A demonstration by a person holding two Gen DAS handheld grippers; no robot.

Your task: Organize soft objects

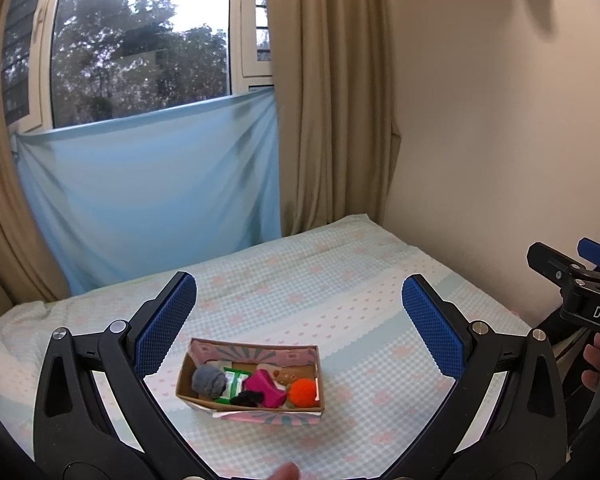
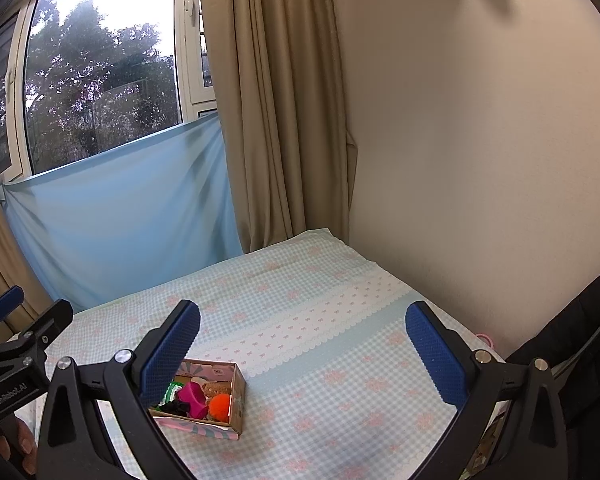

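Note:
A small cardboard box (image 1: pixel 204 360) sits on the bed, holding a grey pom-pom (image 1: pixel 209 379), a green-white item (image 1: pixel 233 385), a magenta piece (image 1: pixel 265 389), a black piece (image 1: pixel 247 400), a small brown teddy (image 1: pixel 288 376) and an orange pom-pom (image 1: pixel 302 393). My left gripper (image 1: pixel 298 320) is open and empty, raised above the box. My right gripper (image 2: pixel 302 340) is open and empty, above and to the right of the box (image 2: pixel 239 396); its left finger hides part of the box. The orange pom-pom (image 2: pixel 219 404) and magenta piece (image 2: pixel 194 398) show there too.
The bed (image 1: pixel 320 280) has a pale blue checked sheet with pink flowers. A blue cloth (image 1: pixel 148 196) and beige curtains (image 1: pixel 332 100) hang at the far end; a wall (image 1: pixel 500 140) runs along the right. The right gripper's body (image 1: pixel 580 292) shows at right.

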